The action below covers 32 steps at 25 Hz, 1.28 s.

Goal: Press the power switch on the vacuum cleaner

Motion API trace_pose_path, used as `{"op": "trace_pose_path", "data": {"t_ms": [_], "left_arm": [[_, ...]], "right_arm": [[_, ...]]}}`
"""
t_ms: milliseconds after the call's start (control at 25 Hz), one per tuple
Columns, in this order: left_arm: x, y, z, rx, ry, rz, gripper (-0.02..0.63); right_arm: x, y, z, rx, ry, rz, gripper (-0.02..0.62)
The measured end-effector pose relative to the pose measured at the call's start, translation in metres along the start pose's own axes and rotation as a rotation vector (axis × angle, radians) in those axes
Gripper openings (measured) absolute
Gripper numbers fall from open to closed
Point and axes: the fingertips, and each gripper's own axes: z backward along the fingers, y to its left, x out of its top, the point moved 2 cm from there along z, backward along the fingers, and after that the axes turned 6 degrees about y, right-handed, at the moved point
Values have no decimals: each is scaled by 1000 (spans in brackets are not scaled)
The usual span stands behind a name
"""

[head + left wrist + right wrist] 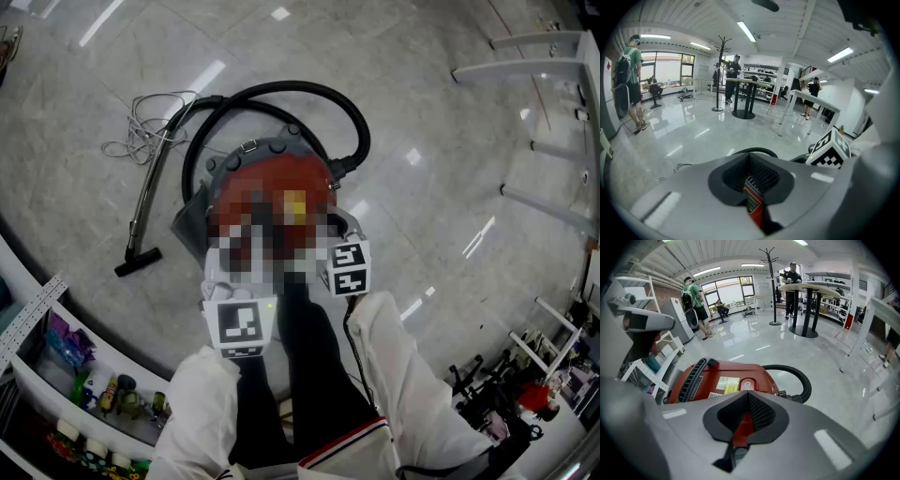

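Approach in hand: left gripper [750, 158] and right gripper [749, 394], jaws closed and empty, hover over the vacuum cleaner [693, 380] on the floor [422, 112]; next, one tip must press down on its presumed power switch [747, 384]

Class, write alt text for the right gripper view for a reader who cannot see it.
The right gripper, jaws together, points at a red vacuum cleaner close ahead. Its black hose curls right across a glossy floor.
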Motion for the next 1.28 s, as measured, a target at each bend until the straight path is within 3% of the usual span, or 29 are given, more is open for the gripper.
{"op": "trace_pose_path", "data": {"t_ms": [1280], "left_arm": [[-4,-10,-2,-15,13,-9,0]], "right_arm": [[-6,-1,-4,23,-12,-33,3]]}}
